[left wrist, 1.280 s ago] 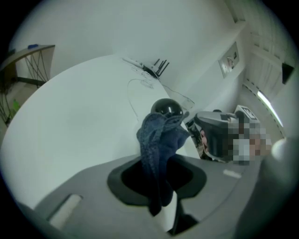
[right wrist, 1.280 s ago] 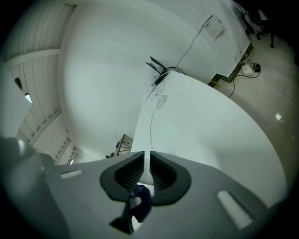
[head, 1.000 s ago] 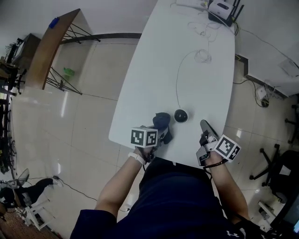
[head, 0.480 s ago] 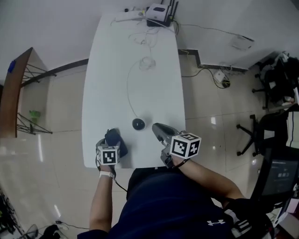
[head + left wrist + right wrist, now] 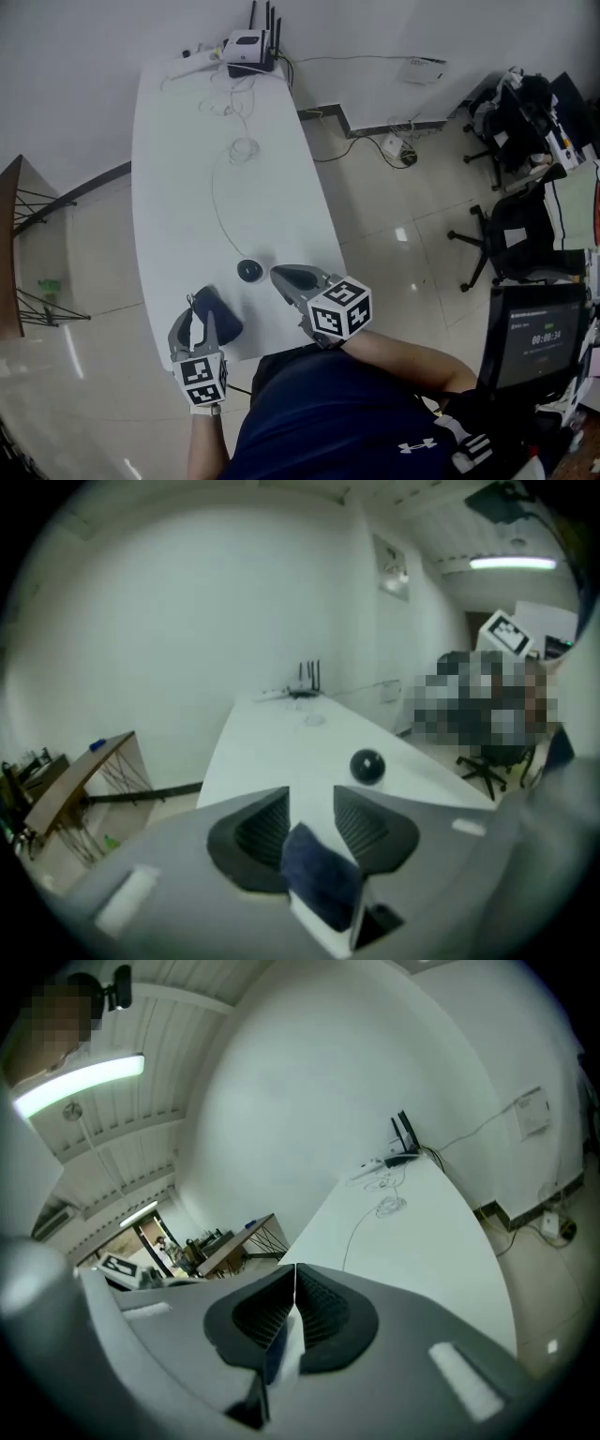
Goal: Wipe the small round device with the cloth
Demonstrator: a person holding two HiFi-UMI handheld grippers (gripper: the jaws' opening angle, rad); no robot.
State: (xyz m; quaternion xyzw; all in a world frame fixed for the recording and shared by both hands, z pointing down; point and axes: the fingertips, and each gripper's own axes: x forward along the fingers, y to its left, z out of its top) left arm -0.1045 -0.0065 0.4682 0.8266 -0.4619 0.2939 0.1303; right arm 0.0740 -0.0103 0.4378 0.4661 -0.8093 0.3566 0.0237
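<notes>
Left hand-held gripper (image 5: 311, 808), jaws just closing, pinches cloth (image 5: 323, 878) facing the device (image 5: 367, 766) — unseen from right one (image 5: 295, 1279), shut empty.

Glossy black plastic round device (image 5: 249, 271), soft dark cloth (image 5: 216, 316), smooth matt white table (image 5: 178, 187), shiny tiled floor (image 5: 394, 253)

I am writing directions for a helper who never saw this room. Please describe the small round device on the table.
Find the long white table with the router at its far end. Near its close end, just past the dark blue cloth, sits the small round device. It alone is a black ball with a thin cable.
</notes>
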